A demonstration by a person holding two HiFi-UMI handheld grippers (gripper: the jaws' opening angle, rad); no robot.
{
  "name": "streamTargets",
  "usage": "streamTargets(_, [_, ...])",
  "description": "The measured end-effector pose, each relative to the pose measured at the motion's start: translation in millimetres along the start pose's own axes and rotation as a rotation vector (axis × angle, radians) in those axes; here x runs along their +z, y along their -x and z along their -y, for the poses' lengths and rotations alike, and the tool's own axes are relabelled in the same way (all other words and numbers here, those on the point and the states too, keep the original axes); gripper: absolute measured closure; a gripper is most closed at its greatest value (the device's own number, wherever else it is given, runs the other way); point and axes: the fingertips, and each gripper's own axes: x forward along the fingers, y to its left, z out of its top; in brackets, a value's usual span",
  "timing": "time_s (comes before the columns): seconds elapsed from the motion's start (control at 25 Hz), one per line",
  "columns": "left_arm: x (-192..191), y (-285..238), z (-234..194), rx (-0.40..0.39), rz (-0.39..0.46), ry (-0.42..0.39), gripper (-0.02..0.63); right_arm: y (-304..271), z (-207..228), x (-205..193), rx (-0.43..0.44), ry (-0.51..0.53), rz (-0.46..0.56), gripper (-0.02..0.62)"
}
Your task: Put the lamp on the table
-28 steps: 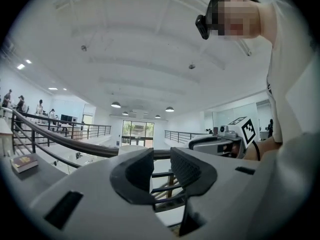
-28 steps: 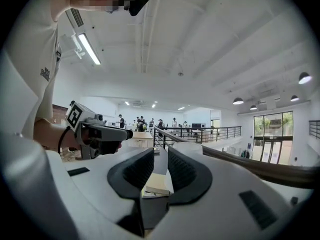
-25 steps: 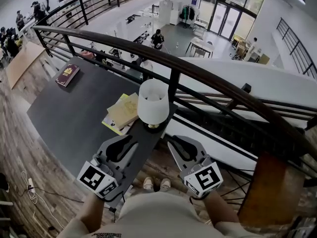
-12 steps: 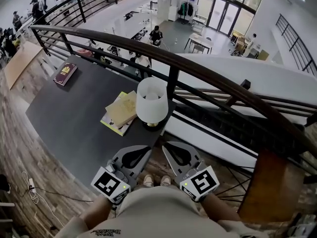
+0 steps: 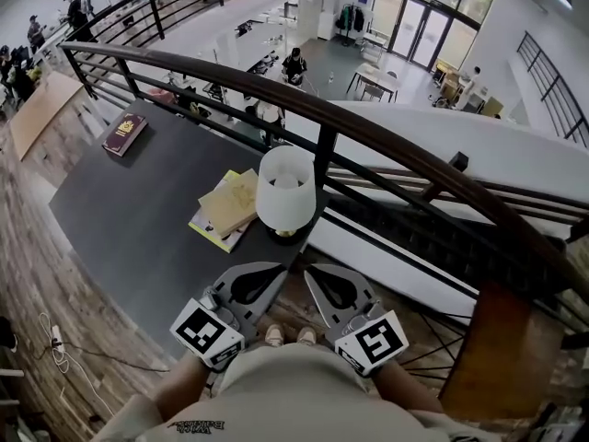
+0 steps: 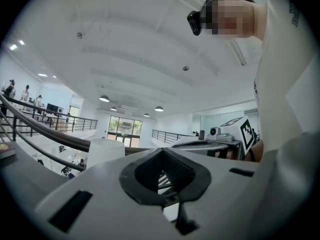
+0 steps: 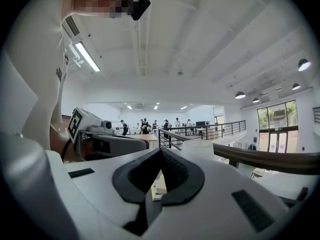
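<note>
Maroon book [image 5: 125, 134]: flat on the table [image 5: 138, 210], at the far left end, close to the railing.

Stack of yellowish books [image 5: 228, 208]: flat, the top one tan and set askew over the lower ones; well apart from the maroon book.

Railing [image 5: 386, 141]: curved dark handrail on black posts with horizontal bars beneath it, running along the far edge.

Floor [image 5: 37, 274]: wood planks; a pale cable [image 5: 55, 343] lies loose on it at the left.

Lower level beyond the railing: a seated person [image 5: 294, 65], tables, glass doors [image 5: 428, 30].
</note>
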Motion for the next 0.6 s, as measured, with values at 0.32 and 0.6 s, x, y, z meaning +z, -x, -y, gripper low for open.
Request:
streamTargets(0.32, [3, -7, -3, -0.008, 0.019, -0.017, 0.601, -4, 9, -12, -0.01, 0.034, -0.053, 0.595])
streamTargets(0.6, [-2, -12, -4, 0.006, -0.004, -0.022, 0.601, -5, 14, -15, -0.017, 0.03, -0.057, 0.595])
